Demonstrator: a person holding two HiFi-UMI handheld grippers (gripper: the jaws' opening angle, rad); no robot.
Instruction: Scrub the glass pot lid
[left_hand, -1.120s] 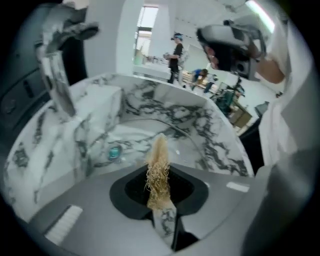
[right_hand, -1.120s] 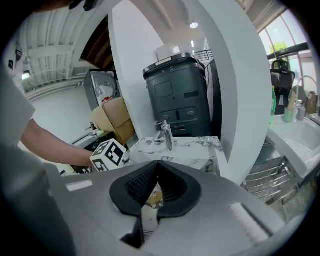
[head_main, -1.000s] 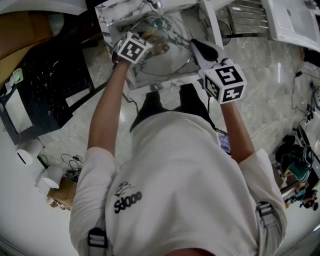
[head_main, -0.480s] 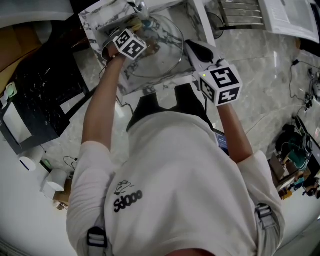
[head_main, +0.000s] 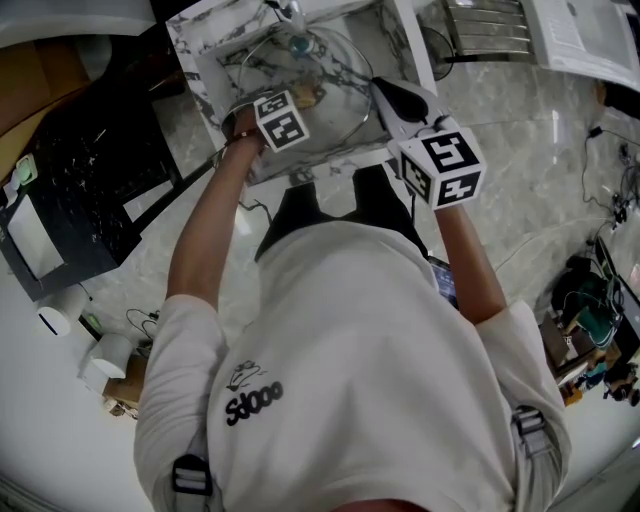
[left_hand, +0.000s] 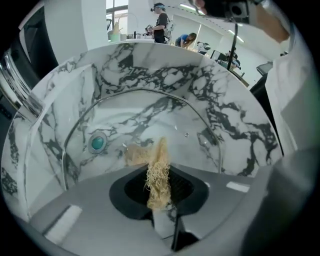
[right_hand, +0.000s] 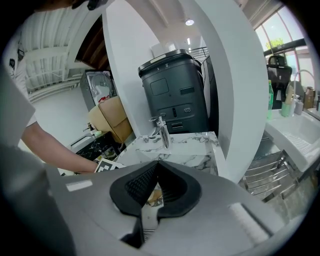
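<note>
Left gripper (head_main: 305, 100), clamping scrubber (left_hand: 158, 172), shifted nearer across glass lid (head_main: 340, 70); right gripper (head_main: 388, 92) pinches rim.

Bright even light, fisheye edges, mild blur

Sink: marble-veined sink (head_main: 203, 55), tap (head_main: 291, 12) on its far rim.
In the sink: glass lid (head_main: 338, 68), teal knob (head_main: 300, 44) facing up.
Floor: pale marble floor (head_main: 535, 170), a cable (head_main: 597, 148) trailing over it.
</note>
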